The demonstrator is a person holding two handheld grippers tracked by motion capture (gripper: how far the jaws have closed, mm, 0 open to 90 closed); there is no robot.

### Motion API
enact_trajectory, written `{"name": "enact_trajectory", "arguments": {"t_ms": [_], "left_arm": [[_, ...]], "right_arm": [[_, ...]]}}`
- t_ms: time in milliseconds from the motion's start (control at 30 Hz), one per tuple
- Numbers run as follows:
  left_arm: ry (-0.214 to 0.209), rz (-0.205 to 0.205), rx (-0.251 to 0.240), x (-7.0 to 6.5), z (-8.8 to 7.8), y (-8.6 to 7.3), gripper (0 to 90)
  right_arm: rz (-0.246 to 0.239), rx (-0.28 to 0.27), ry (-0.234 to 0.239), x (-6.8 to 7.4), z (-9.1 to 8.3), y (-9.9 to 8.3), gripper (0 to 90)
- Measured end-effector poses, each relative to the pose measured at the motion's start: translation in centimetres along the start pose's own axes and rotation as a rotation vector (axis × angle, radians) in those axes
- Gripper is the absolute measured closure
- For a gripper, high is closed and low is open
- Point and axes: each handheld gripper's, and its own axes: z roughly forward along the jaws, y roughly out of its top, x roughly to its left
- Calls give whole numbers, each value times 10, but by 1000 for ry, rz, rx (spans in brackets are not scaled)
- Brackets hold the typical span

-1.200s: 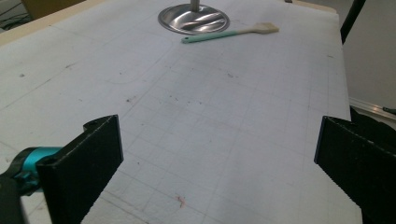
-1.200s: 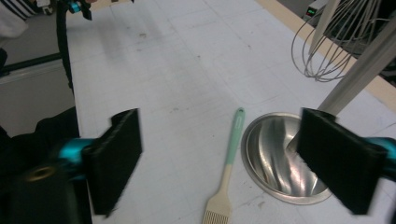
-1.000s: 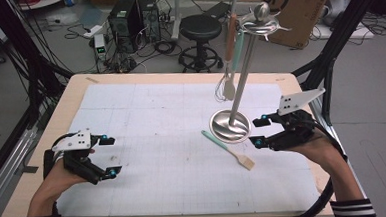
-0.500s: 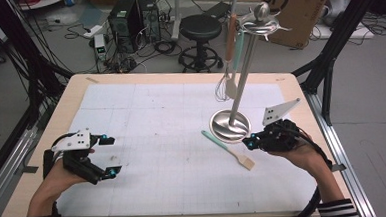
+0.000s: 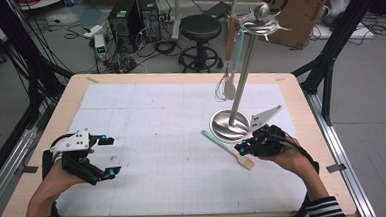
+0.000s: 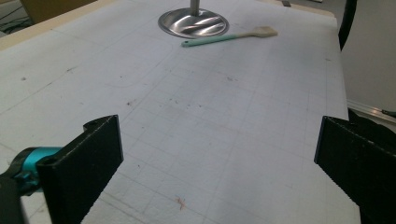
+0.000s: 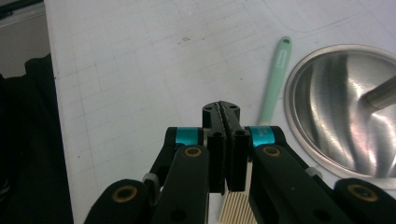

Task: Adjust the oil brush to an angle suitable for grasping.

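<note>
White gridded matting [image 5: 167, 140] is kept bare between the spread-jawed left gripper [image 5: 106, 155] and the right gripper [image 5: 240, 148], clenched empty over the spatula [image 5: 228, 147] beside the stand's base [image 5: 229, 125].

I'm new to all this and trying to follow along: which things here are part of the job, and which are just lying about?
Part of the job:
- mint-handled brush lying on the table
- right gripper, jaws shut, empty, just above the brush
- steel utensil stand
- whisk hanging on the stand

Just lying about:
- left gripper, open, idle
- black stool
- cardboard box
</note>
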Motion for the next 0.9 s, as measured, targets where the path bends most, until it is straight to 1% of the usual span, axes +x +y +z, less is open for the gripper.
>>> {"name": "enact_trajectory", "arguments": {"t_ms": [200,267,300,500,533,733,867,900], "left_arm": [[-5,2,-2,0,0,0,17],[-4,0,-2,0,0,0,17],[-2,-2,-3,0,1,0,16],[-6,1,3,0,2,0,17],[-6,0,2,0,2,0,17],[-8,-3,-4,0,0,0,17],[-8,-1,-6,-1,1,0,17],[-9,2,-5,-1,1,0,17]], "right_arm": [[13,27,24,-3,18,-4,888],[15,42,22,-5,23,-5,888],[23,41,25,-5,25,-5,888],[47,61,8,-13,35,-8,888],[62,69,2,-14,36,-8,888],[77,102,-28,-22,43,-9,888],[98,113,-27,-26,48,-12,888],[99,117,-33,-27,49,-14,888]]}}
